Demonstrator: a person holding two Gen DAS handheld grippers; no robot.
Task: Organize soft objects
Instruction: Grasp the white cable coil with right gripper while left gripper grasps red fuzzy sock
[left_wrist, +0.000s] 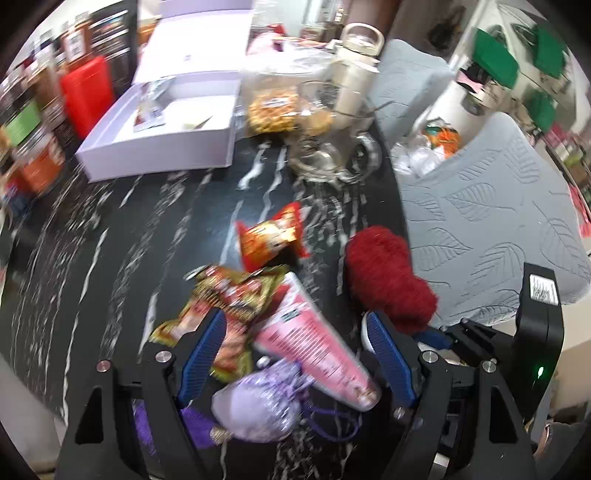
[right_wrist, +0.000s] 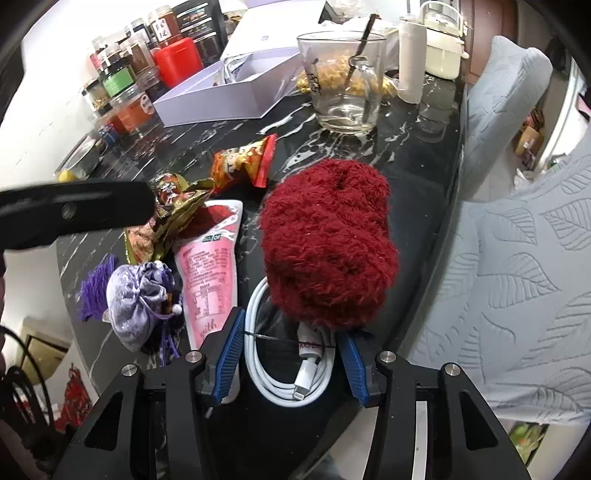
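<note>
Right gripper over the cable, left gripper over the pouches

The right gripper (right_wrist: 290, 363) narrows its jaws around the coiled white cable (right_wrist: 275, 384) near the tabletop's (right_wrist: 417, 184) right edge, pads not yet touching; the red fuzzy bundle (right_wrist: 327, 240) lies just beyond, overlapping it. The left gripper (left_wrist: 295, 354) hangs open, empty, above the pink pouch (left_wrist: 314, 339) and lilac sachet (left_wrist: 258, 406).

Fuzzy red yarn bundle (right_wrist: 327, 243), seemingly satin pouch (right_wrist: 138, 299)

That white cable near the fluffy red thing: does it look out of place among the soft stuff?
Yes. The coiled white cable is the only hard item in that cluster, and the red fluffy bundle lies partly on top of it. The right gripper straddles the coil.
</note>
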